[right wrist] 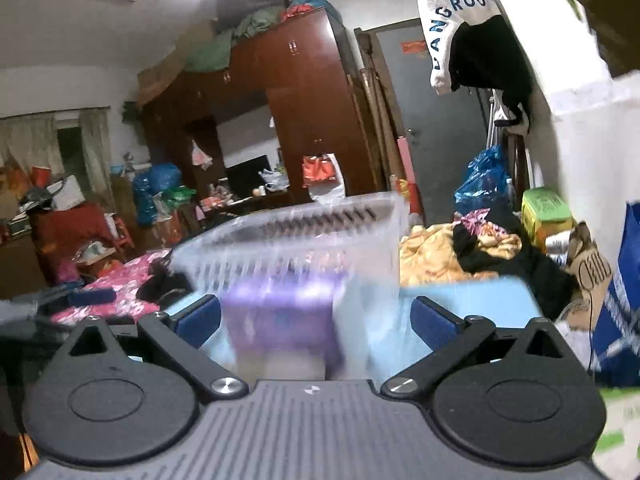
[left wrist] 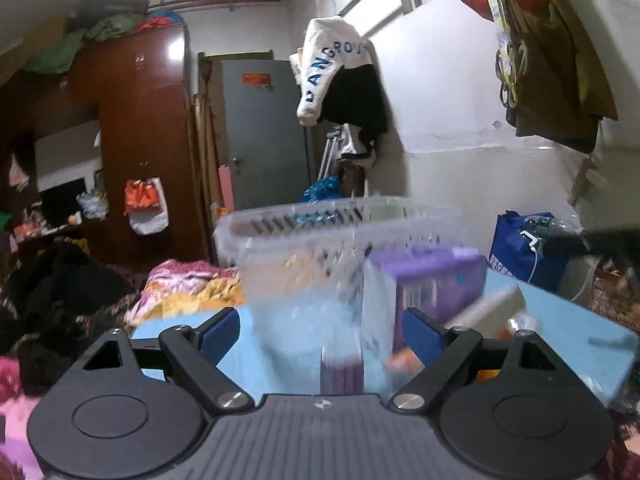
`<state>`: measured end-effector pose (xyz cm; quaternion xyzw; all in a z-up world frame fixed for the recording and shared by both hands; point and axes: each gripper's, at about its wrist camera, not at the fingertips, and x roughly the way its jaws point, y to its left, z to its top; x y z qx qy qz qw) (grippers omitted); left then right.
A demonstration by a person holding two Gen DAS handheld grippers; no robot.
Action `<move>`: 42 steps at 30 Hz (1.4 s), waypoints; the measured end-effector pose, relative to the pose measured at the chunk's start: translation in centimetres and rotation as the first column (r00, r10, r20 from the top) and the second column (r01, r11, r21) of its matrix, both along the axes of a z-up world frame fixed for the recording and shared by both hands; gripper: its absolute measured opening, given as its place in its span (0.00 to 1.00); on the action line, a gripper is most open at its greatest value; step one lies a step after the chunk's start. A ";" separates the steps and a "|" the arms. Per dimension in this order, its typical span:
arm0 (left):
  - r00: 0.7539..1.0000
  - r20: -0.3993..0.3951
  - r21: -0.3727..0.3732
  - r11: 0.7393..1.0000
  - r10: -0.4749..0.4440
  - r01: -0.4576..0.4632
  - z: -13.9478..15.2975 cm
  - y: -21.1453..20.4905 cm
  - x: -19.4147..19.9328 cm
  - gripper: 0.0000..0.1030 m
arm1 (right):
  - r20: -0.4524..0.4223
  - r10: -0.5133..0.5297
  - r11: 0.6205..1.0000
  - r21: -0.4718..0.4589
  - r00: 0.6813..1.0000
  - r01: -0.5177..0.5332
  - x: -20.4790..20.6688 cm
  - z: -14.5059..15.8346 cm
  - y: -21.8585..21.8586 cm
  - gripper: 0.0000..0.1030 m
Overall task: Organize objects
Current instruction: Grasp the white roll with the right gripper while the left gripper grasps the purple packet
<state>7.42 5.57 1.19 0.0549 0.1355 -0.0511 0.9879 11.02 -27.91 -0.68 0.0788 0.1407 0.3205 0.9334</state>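
Basket (left wrist: 304,236): clear slotted plastic, blurred, purple box (left wrist: 432,280) inside; left gripper (left wrist: 322,336) and right gripper (right wrist: 316,320) spread wide, empty.

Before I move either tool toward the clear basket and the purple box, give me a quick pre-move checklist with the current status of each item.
1. Left tool open, nothing pinched: ok.
2. Right tool open, nothing pinched: ok.
3. Clear basket upright on the blue table: ok.
4. Purple box in view and within line of the left tool: ok, though whether it sits inside the basket or in front of it: cannot tell.
5. Picture sharp enough to judge contact: not ok, both views are blurred.
6. Small items right of the purple box identified: cannot tell.
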 end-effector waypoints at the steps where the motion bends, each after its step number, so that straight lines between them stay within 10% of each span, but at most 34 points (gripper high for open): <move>1: 1.000 0.002 -0.008 1.000 0.006 -0.006 -0.5 0.2 -1.0 0.88 | 0.000 -0.002 1.000 -0.001 1.000 0.002 -0.6 -0.7 -0.2 1.00; 13: 0.997 -0.082 -0.014 1.000 0.011 -0.013 -3.3 0.3 -1.7 0.88 | -0.015 -0.048 0.997 -0.057 0.999 0.047 0.7 -2.6 0.0 1.00; 26: 0.990 -0.143 -0.021 1.000 -0.016 0.013 -4.9 0.0 -0.7 0.88 | -0.093 -0.008 0.981 -0.193 0.996 -0.010 3.4 -3.3 1.6 0.55; 34: 0.986 -0.165 0.012 1.000 0.001 0.001 -5.9 -0.6 -0.1 0.87 | -0.118 0.011 0.981 -0.191 0.993 -0.033 3.8 -4.2 1.3 0.49; 42: 0.990 -0.144 -0.055 0.998 0.008 -0.016 -5.7 0.3 0.0 0.67 | -0.056 0.016 0.986 -0.163 0.998 -0.025 2.9 -4.1 0.8 0.46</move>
